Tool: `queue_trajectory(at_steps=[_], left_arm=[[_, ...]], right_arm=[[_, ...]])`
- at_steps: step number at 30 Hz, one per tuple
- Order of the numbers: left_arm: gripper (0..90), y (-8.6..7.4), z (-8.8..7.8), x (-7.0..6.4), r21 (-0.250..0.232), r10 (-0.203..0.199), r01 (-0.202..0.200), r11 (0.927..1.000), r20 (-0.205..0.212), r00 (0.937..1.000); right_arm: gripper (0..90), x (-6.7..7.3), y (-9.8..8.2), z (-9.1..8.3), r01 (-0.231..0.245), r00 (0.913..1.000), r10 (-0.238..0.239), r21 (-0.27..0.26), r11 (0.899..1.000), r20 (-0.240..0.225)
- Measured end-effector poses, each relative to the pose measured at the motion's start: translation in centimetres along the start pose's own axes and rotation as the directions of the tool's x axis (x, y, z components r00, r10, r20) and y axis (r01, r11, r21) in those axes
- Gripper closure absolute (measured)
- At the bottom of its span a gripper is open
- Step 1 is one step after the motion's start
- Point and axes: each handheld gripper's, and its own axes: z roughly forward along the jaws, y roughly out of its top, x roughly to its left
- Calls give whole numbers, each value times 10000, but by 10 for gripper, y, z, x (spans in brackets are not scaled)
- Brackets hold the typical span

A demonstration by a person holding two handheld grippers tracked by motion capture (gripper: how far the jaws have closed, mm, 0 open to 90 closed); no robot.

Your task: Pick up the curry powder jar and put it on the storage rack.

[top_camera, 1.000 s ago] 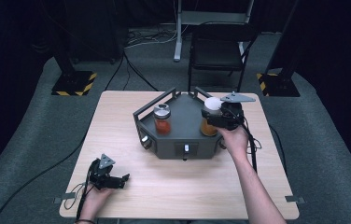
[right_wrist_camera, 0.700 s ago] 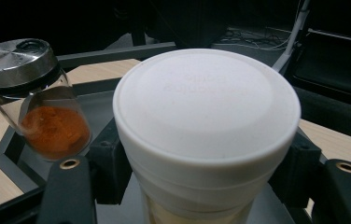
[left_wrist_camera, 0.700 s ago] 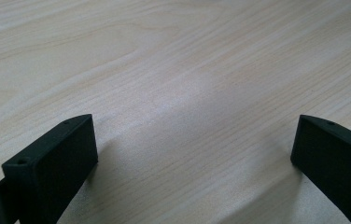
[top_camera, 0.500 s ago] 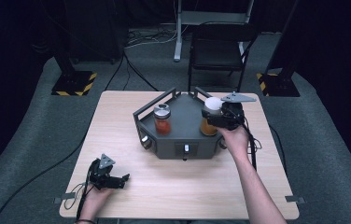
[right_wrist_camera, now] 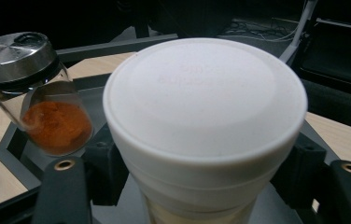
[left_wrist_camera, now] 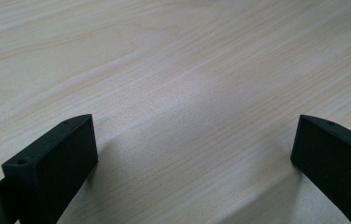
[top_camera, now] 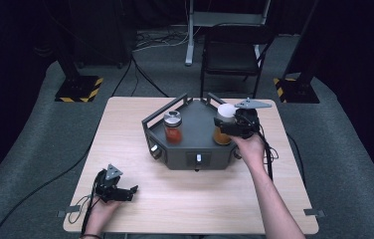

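On the wooden table (top_camera: 125,124), a dark grey angular tray (top_camera: 195,149) sits just above the middle of the high view. Two jars stand on it. The one with a white lid (top_camera: 226,110), holding something amber, stands toward the tray's right side; a glass jar with a metal cap (top_camera: 173,126), half full of orange-red powder, stands left of it, well apart.

The right gripper (top_camera: 234,130) reaches in from the right of the tray, the person's right hand (top_camera: 248,148) behind it, and its jaws sit on either side of the white-lidded jar below the lid. In the right gripper view the white lid (right_wrist_camera: 205,102) bulks large at centre with the black jaws flanking the jar's body at the bottom of the frame; they have just been opening a little. I cannot tell whether the pads still press on the glass. The metal-capped jar (right_wrist_camera: 38,93) appears at that view's upper left.

The left gripper (top_camera: 116,191) lies low at the lower left of the high view, in the person's left hand (top_camera: 100,211). In the left gripper view its jaws stand wide apart over bare wood (left_wrist_camera: 178,93), holding nothing.
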Motion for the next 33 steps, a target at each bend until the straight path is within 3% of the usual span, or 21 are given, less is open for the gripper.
queue_trajectory(at_steps=[12,29,33], left_arm=[[1,0,0,0,-12,11,-11,10000,-2,10000],[1,0,0,0,-13,9,-9,10000,-2,10000],[1,0,0,0,-11,11,-11,10000,-2,10000]], right_arm=[[91,-1,-5,-1,-352,9993,352,43,9994,88],[38,-13,-38,-25,-306,9995,307,-234,9993,49],[34,-12,-47,-30,-348,9989,354,-187,9992,307]])
